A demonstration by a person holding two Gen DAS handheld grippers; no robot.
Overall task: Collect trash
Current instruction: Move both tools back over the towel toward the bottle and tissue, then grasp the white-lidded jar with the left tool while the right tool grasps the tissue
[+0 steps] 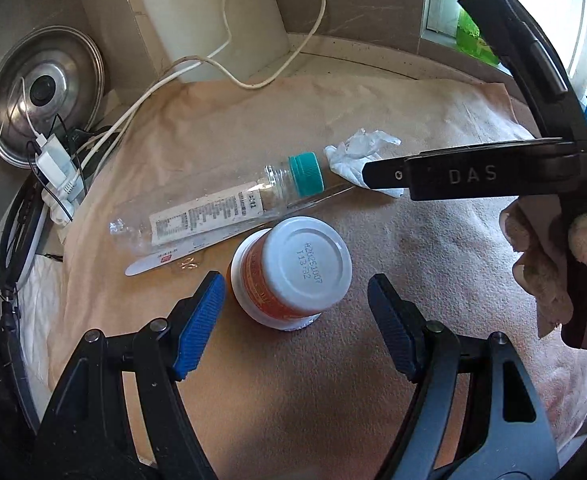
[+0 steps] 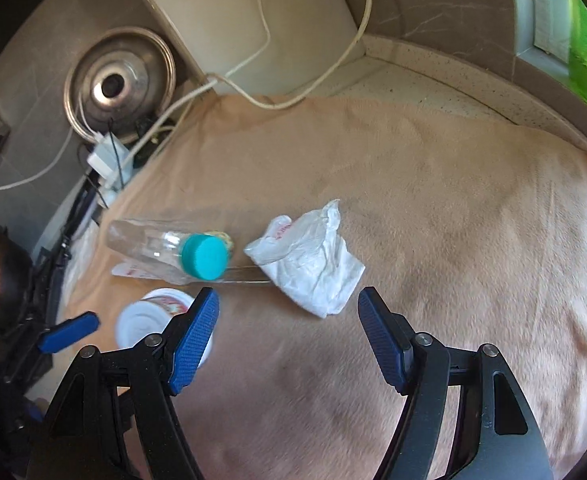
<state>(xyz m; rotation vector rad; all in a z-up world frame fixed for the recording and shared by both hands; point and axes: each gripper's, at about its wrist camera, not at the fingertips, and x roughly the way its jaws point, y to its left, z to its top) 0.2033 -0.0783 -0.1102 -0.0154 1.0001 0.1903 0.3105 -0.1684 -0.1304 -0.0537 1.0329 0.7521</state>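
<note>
Fingers of both grippers spread, nothing held. Left gripper point(image 1: 295, 304) straddles an upside-down cup point(image 1: 291, 270) standing on the cloth-covered bench point(image 1: 433, 264); right gripper point(image 2: 287, 326) sits just short of a crumpled wrapper point(image 2: 313, 262). Bottle point(image 1: 221, 208) lies beyond, cap toward the wrapper. Step judged: pre-grasp. Next: advance each, then close.

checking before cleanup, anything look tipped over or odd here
The bottle lies on its side on the cloth, and the jar stands upside down, its date-stamped base facing up. A crumpled wrapper lies beside the bottle cap.
</note>
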